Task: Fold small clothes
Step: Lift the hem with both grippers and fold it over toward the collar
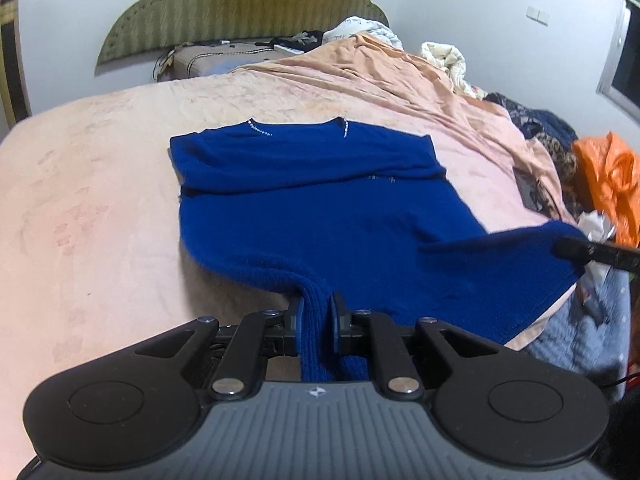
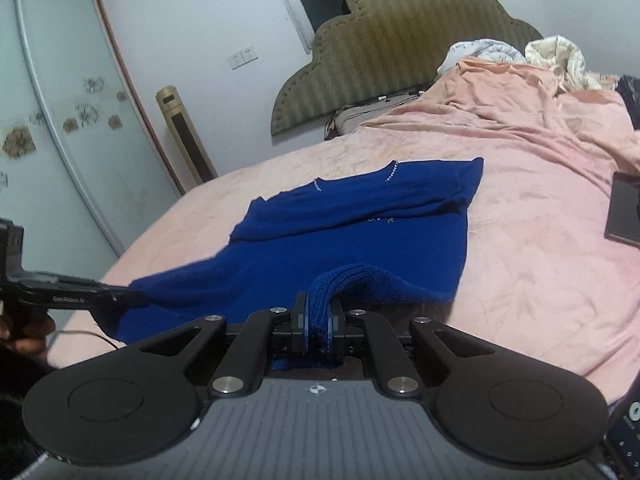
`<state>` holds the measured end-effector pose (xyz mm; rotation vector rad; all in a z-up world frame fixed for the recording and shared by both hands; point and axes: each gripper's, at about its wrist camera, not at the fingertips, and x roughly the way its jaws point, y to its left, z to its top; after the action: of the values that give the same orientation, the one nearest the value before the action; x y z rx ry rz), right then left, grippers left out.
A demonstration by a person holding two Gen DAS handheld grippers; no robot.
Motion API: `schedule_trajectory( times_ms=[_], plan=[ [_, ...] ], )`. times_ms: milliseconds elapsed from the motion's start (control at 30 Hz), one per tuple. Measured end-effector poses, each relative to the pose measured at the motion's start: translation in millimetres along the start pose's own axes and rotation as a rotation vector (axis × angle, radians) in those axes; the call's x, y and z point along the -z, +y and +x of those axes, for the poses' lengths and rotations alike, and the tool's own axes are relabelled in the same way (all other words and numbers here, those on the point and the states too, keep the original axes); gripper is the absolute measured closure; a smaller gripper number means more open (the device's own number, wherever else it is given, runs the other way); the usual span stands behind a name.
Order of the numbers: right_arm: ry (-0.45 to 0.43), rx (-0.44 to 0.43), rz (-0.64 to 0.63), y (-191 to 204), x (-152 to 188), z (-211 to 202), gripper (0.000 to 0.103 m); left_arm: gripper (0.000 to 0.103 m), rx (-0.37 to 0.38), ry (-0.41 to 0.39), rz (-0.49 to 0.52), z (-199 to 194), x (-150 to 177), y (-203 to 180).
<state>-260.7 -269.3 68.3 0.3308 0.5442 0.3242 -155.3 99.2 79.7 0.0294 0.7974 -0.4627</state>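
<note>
1. Blue knit sweater (image 1: pixel 320 208) lies spread on the pink bedspread (image 1: pixel 100 184), neckline with small pale beads toward the headboard (image 1: pixel 240 4), sleeves folded across the chest.
2. Left gripper (image 1: pixel 316 316) has its jaws pressed together on a ribbed bunch of the sweater's near hem; the cloth runs up between the blue pads (image 1: pixel 298 320) and back under the tool.
3. Right gripper (image 2: pixel 318 320) is likewise clamped on the hem, at the other corner, a ridge of knit rising out of its jaws (fabric hangs below them too).
4. Each view catches the other tool at its edge: the right gripper's black finger (image 1: pixel 592 254) meets the lifted hem corner, and the left gripper (image 2: pixel 120 294) is seen side-on with its tip at the cloth.
5. Near hem is raised off the bed between the two grips; the upper body lies flat.
6. Surroundings: rumpled peach blanket (image 1: pixel 400 76) toward the pillows, orange bag (image 1: pixel 608 176) off the bed's side, dark phone (image 2: pixel 624 208) on the bedspread.
</note>
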Motion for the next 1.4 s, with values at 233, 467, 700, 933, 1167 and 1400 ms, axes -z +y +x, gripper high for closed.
schedule_trajectory(
  times_ms=[233,467,700,933,1167,1400],
  plan=[
    [-0.056,0.009,0.099,-20.4,-19.7,21.1,0.092,0.090,0.005,-0.084,-0.044,2.9,-38.5,4.2],
    [-0.165,0.004,0.256,-52.0,-47.8,48.7,0.092,0.091,-0.129,-0.269,-0.097,7.0,-79.4,8.1],
    [-0.182,-0.027,0.357,-74.4,-67.3,93.3,0.092,0.091,-0.021,-0.109,-0.066,53.6,-89.0,24.5],
    [-0.129,0.017,0.361,-83.9,-56.1,106.1,0.091,0.027,0.062,0.144,-0.135,78.7,-30.2,50.3],
    [-0.107,0.013,0.378,-89.7,-42.9,108.0,0.091,0.027,0.278,0.305,-0.306,105.0,8.8,42.6],
    [-0.106,0.007,0.361,-86.8,-36.4,95.3,0.090,0.096,0.292,0.345,-0.404,131.5,22.2,32.3]
  ],
)
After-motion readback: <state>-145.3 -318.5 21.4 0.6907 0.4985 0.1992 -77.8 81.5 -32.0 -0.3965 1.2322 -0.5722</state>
